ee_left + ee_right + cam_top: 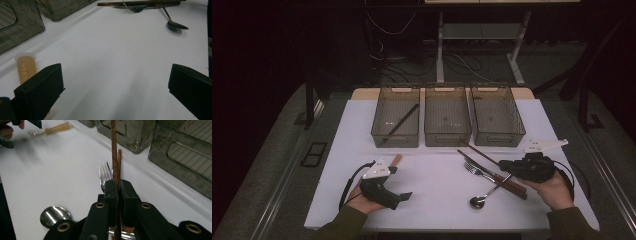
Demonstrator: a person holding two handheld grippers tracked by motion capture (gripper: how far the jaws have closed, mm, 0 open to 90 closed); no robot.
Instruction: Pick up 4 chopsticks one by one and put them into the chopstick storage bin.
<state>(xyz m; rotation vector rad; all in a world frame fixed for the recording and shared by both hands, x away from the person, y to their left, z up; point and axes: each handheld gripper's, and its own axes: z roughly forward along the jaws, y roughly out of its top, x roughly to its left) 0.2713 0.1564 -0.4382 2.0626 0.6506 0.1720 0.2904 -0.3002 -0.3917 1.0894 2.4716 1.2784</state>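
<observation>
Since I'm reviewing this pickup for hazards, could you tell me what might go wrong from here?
The right gripper pinches a brown chopstick at one end, so the long free end could swing or slip. A second chopstick, the fork and the spoon lie crossed beneath; lifting may drag or scatter them.

Two handheld grippers, each carried by a person wearing olive-green long sleeves. The left gripper [404, 197] has a matte black, chunky plastic body with a pale grey three-cornered plate on top and a black cable looping from its rear. In the left gripper view its two jaws are flat, square-edged black blocks. The right gripper [502, 163] has the same black body, a pale grey plate with a long arm on top, and a black cable curving behind the hand. In the right gripper view its jaws sit on black linkage arms joined by brass-coloured round rivets.
</observation>
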